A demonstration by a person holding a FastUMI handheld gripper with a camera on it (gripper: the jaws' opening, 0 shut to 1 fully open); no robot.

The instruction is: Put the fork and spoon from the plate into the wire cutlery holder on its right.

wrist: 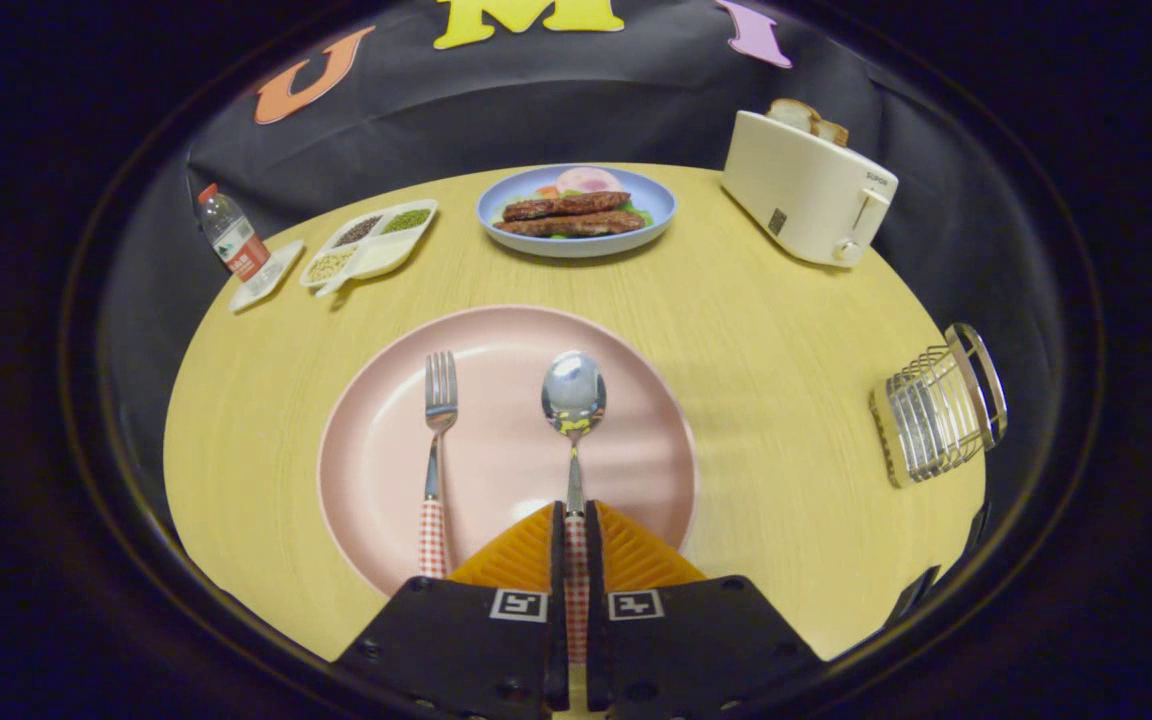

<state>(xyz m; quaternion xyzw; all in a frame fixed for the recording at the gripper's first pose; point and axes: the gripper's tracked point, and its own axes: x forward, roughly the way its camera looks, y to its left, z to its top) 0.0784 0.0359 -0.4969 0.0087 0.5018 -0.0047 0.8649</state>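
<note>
A pink plate (pixel 636 450) lies on the round wooden table just ahead of my fingers. On it lie a fork (pixel 437 440) and a spoon (pixel 574 410), side by side, heads pointing away, both with red-checked handles. My gripper (pixel 575 520) is shut on the spoon's handle, both fingers pressing its sides; the bowl sticks out beyond the fingertips. The fork lies to the left of the fingers, untouched. The wire cutlery holder (pixel 936 405) stands at the table's right edge, well to the right of the plate.
Beyond the pink plate stands a blue plate of food (pixel 576 210). A cream toaster (pixel 808 190) with bread is at the back right. A divided snack tray (pixel 371 245) and a water bottle (pixel 231 240) on a small dish are at the back left.
</note>
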